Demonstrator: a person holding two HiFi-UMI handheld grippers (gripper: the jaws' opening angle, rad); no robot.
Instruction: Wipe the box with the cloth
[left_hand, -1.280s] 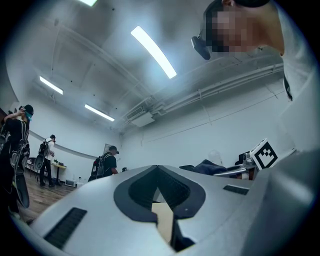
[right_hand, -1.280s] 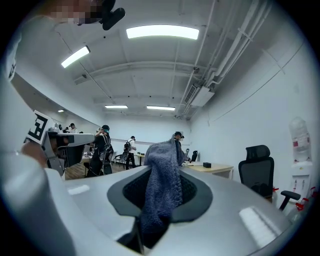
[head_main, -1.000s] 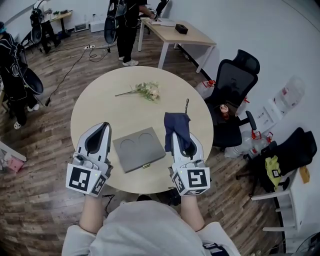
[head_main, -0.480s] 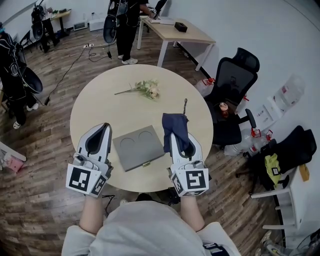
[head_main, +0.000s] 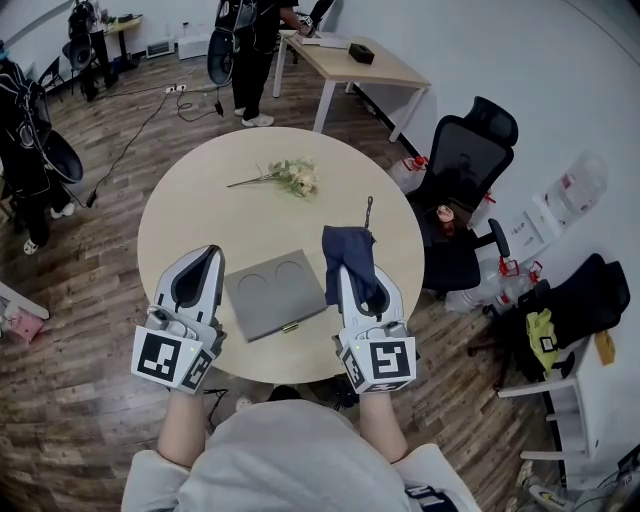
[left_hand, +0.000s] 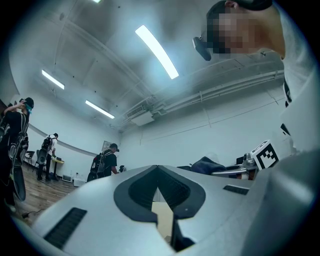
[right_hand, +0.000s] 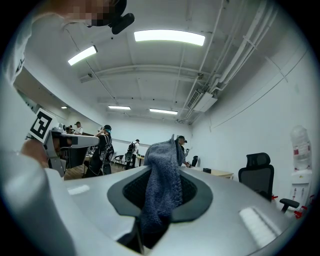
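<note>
a round worktop (head_main: 190, 210) was seen from above. a flat grey box (head_main: 277, 295) lay near its front edge, between the two claws. the right claw (head_main: 347, 268) was clenched on a dark blue cloth (head_main: 352, 250), bunched just beside the box. the left claw (head_main: 203, 258) was closed and empty. likely risk: with nothing steadying the box, a wiping stroke could push it off the edge.
</note>
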